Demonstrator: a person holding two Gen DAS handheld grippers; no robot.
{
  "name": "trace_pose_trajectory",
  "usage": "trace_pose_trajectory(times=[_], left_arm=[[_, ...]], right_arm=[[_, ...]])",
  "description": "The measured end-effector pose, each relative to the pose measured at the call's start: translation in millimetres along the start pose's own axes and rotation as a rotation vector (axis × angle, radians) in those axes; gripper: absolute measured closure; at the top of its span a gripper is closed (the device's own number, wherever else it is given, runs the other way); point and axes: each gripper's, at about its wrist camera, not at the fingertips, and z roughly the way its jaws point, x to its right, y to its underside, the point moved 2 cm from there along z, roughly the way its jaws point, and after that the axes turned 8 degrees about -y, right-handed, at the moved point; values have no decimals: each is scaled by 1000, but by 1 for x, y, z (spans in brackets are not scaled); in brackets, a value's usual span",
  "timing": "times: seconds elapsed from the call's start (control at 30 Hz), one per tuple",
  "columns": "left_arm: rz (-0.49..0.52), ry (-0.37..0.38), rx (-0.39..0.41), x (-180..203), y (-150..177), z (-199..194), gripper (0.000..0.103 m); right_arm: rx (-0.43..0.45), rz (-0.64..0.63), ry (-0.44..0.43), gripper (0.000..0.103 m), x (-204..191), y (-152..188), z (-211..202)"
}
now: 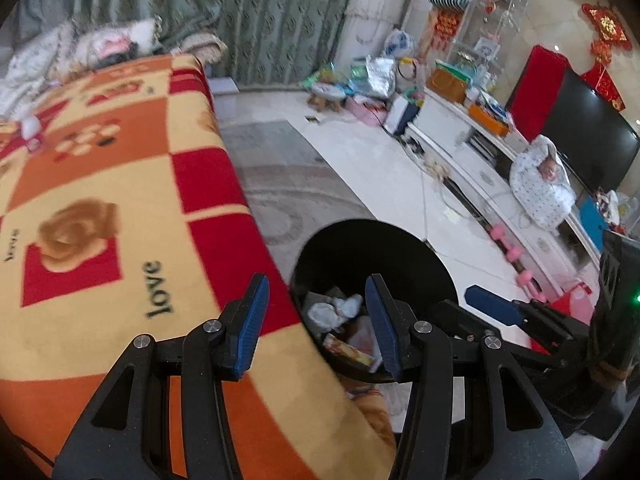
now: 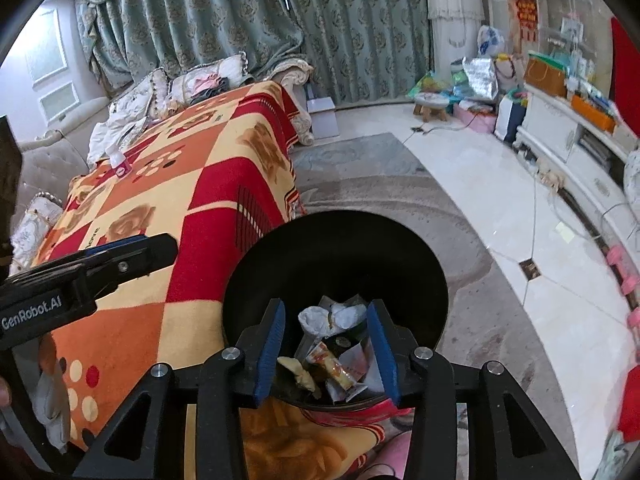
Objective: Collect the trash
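Black bin (image 2: 336, 256) holding trash (image 2: 332, 344), beside blanket-covered table (image 2: 168, 216), carpet (image 2: 384, 200) behind

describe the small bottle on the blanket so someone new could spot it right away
Start at the big red, orange and yellow checked blanket beside the black trash bin. Follow it to its far end, near the heap of pillows. The small white bottle with a pink label stands there alone, the only upright thing on the blanket.

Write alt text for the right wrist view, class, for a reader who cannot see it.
An open, empty right claw hangs over a black trash bin holding crumpled paper and snack wrappers. The bin stands beside a table under a red, orange and yellow checked blanket; the left claw reaches in from the left.
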Motion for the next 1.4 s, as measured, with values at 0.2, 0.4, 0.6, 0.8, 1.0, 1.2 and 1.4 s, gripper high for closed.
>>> trace_pose_trajectory(times=[0.2, 0.4, 0.6, 0.8, 1.0, 1.2, 1.4], left_arm=[[-7, -14, 66, -8, 8, -27, 55], [35, -57, 146, -11, 10, -55, 55], [38, -74, 190, -18, 14, -74, 54], [40, -86, 209, -20, 16, -84, 54], [49, -114, 222, -18, 17, -89, 54], [46, -115, 213, -17, 20, -88, 54], [42, -124, 209, -17, 22, -87, 54]], right_arm=[[54, -11, 13, 61, -16, -4, -16], [104, -29, 41, 58, -32, -6, -32], [165, -47, 50, 40, -47, -7, -51], [209, -46, 56, 39, -53, -12, -67], [227, -52, 57, 39, -56, -14, -71], [240, -50, 73, 37, -58, -14, -76], [239, -51, 79, 36, -58, -14, -75]])
